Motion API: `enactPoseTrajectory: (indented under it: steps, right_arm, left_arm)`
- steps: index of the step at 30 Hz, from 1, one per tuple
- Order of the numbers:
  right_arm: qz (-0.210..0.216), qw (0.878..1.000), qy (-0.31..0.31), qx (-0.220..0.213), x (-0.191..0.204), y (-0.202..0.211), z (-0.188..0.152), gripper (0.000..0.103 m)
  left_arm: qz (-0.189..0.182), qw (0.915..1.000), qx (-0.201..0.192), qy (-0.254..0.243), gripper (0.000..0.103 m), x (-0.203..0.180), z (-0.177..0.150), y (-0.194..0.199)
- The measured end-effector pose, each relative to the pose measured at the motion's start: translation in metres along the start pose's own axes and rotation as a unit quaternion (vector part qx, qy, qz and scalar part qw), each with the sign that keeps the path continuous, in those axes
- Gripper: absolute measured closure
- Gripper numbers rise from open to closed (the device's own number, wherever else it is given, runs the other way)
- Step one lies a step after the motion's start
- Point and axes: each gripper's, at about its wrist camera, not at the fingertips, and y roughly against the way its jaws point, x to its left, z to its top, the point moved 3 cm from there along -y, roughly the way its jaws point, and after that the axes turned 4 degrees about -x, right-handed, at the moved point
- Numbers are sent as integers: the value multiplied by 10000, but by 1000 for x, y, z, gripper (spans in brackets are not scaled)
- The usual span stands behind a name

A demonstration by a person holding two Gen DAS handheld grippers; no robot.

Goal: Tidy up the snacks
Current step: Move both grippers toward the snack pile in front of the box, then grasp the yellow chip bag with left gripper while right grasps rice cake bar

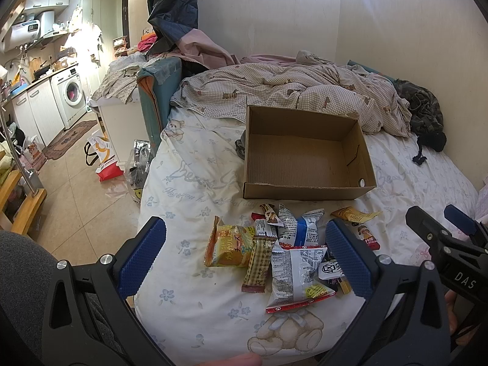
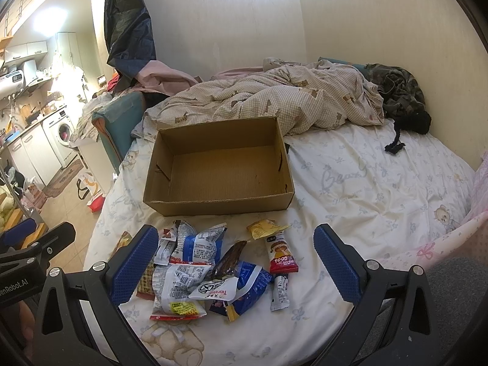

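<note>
Both grippers hover wide apart over the snack pile, gripping nothing: the left gripper [image 1: 245, 262] and right gripper [image 2: 235, 262] frame it at lower centre. A red packet [image 2: 282, 254] reads "FOOD"; a white wrapper [image 2: 215, 289] reads "Tianzh", the rest hidden. An orange bag [image 1: 230, 245] carries Japanese script. Above the pile sits the cardboard box [image 1: 308, 187]. "DAS" marks the gripper at right edge.
</note>
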Motion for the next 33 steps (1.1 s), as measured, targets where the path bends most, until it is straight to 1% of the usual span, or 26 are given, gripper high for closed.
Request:
enactPoseTrajectory:
  steps: [7, 8, 10, 12, 14, 15, 16, 17, 18, 19, 20, 21, 22, 23, 25, 27, 31, 33]
  right_arm:
    - [39, 10000, -39, 20, -1, 0, 2, 0]
    - [92, 9999, -113, 34, -3, -2, 3, 0]
    - [230, 9984, -504, 86, -21, -5, 8, 0]
    - [312, 9955, -844, 306, -34, -11, 16, 0]
    - [259, 9915, -1123, 609, -52, -28, 21, 0]
    - [183, 9892, -1168, 865, -59, -40, 21, 0]
    - [137, 9854, -1178, 1219, -65, -55, 19, 0]
    - [115, 9780, -1211, 1694, -73, -76, 13, 0]
    - [125, 9726, -1247, 1958, -77, -87, 8, 0]
    - [146, 9633, -1277, 2355, -81, -101, 0, 2]
    - [162, 9505, -1317, 2810, -84, -117, -12, 11]
    - [219, 9418, -1386, 3054, -86, -127, -20, 22]
    - [224, 9331, -1491, 3264, -89, -137, -29, 26]
    - [92, 9265, -1542, 3432, -92, -146, -38, 28]
    - [-44, 9237, -1434, 3552, -92, -159, -45, 28]
    - [-81, 9199, -1202, 3731, -88, -176, -50, 33]
    - [-173, 9189, -698, 3878, -70, -202, -56, 39]
    - [-280, 9162, -457, 3972, -65, -215, -61, 42]
  left_arm:
    - [24, 10000, 54, 25, 0, 2, -1, -1]
    - [54, 10000, 59, 27, 0, 1, -1, -1]
    - [109, 9999, 94, 33, 0, 2, 2, -4]
    - [196, 9996, 193, 74, 0, 9, 3, -8]
    - [287, 9989, 332, 189, 0, 17, 1, -14]
    - [308, 9982, 432, 267, 0, 20, -2, -19]
    - [321, 9977, 509, 324, 0, 23, -4, -21]
    - [329, 9973, 560, 357, 0, 24, -5, -23]
    - [343, 9968, 604, 384, 0, 26, -6, -25]
    - [367, 9965, 633, 401, 0, 27, -7, -26]
    - [398, 9962, 656, 418, 0, 29, -8, -28]
    - [421, 9958, 680, 443, 0, 30, -8, -29]
    - [428, 9955, 708, 464, 0, 32, -8, -30]
    - [424, 9950, 758, 495, 0, 33, -9, -32]
    - [422, 9940, 848, 550, 0, 35, -11, -35]
    - [408, 9931, 932, 590, 0, 36, -11, -38]
    - [435, 9927, 962, 590, 0, 38, -11, -40]
    - [445, 9921, 1011, 589, 0, 38, -12, -42]
